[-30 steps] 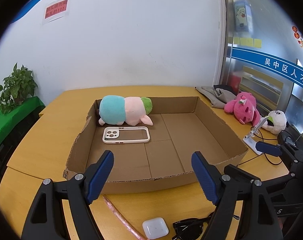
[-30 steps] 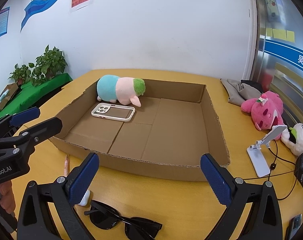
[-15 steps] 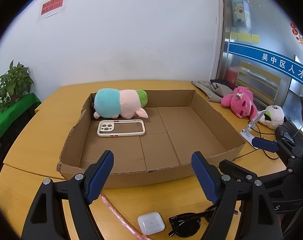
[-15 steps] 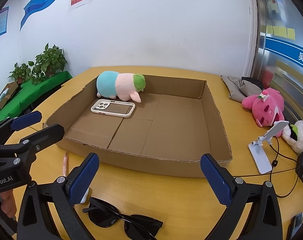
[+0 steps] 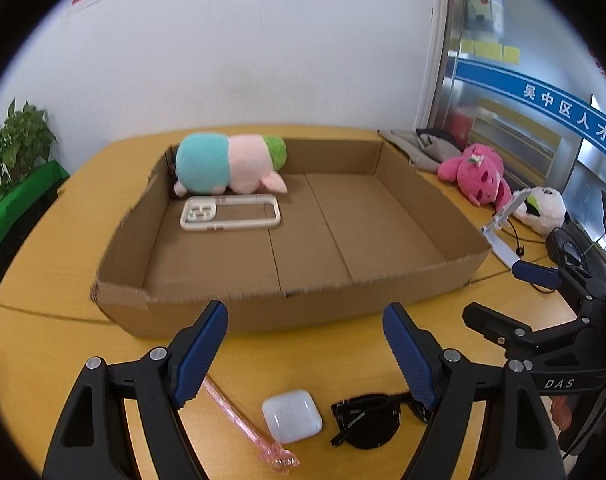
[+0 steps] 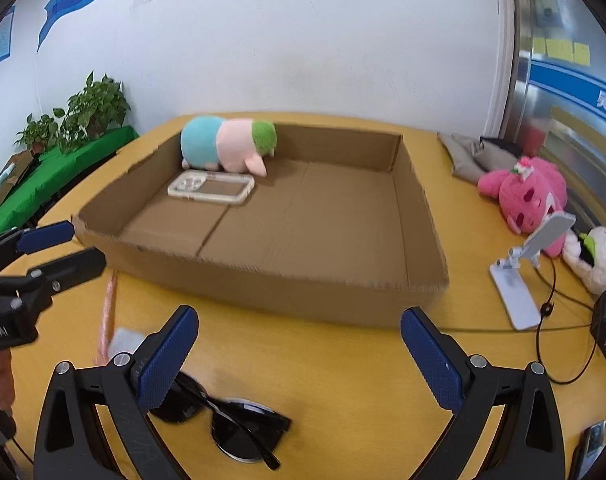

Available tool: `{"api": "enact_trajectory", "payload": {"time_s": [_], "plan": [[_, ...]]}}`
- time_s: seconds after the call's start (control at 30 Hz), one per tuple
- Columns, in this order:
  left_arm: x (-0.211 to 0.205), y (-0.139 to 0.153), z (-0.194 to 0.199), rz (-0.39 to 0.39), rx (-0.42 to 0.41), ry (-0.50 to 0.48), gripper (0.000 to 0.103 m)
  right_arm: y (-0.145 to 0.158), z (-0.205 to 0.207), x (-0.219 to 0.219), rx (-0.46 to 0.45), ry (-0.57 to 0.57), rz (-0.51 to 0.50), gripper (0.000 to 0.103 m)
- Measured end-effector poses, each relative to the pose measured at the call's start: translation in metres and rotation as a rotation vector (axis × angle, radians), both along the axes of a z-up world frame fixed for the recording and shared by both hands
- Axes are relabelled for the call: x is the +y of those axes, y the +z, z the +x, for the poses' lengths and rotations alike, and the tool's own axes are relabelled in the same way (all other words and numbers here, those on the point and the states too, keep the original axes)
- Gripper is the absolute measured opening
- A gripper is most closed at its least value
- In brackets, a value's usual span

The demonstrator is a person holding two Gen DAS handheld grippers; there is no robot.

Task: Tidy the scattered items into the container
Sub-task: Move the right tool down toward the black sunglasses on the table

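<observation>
A shallow cardboard box (image 5: 263, 312) lies on the yellow table. Inside it, at the back left, rest a teal, pink and green plush (image 5: 227, 164) and a cream phone case (image 5: 231, 218). In front of the box lie a white earbud case (image 5: 291, 420), black sunglasses (image 5: 371, 420) and a pink pen (image 5: 243, 428). My left gripper (image 5: 305, 320) hangs open above the earbud case, nothing between its fingers. My right gripper (image 6: 299, 320) is open too, just above the sunglasses (image 6: 231, 428), whose left lens its left finger partly hides. Each gripper shows at the edge of the other's view.
To the right of the box lie a pink plush (image 5: 479, 178), a white plush (image 5: 543, 208), a white phone stand (image 6: 519, 280) with a black cable, and grey cloth (image 5: 423, 148). Potted plants (image 6: 83, 116) stand on a green surface at the left.
Both grippers have sunk toward the table in front of the box and tipped downward. The earbud case, sunglasses and pen now show more fully. Both stay open.
</observation>
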State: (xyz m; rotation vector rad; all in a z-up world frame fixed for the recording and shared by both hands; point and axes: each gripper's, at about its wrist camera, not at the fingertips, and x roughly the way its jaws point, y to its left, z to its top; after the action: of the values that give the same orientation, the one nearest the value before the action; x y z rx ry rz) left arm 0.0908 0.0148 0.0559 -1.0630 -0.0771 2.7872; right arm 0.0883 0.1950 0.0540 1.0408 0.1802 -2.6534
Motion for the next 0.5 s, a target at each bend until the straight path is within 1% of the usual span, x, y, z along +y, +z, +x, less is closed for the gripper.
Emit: {"api": "enact_trajectory", "payload": {"time_s": [0.13, 0.27, 0.4, 0.5], "plan": [[0.002, -0.018, 0.003, 0.026, -0.054, -0.025, 0.08, -0.032, 0.002, 0.014, -0.095, 0.019, -0.004, 0.102], [0.007, -0.029, 0.004, 0.039, -0.092, -0.05, 0.079, -0.054, 0.005, 0.013, -0.154, 0.073, -0.01, 0.1], [0.01, -0.034, 0.004, 0.048, -0.117, -0.07, 0.079, -0.06, 0.009, 0.0, -0.155, 0.191, -0.02, 0.099], [0.009, -0.038, 0.003, 0.05, -0.132, -0.071, 0.079, -0.064, 0.014, -0.014, -0.142, 0.301, 0.003, 0.098]]}}
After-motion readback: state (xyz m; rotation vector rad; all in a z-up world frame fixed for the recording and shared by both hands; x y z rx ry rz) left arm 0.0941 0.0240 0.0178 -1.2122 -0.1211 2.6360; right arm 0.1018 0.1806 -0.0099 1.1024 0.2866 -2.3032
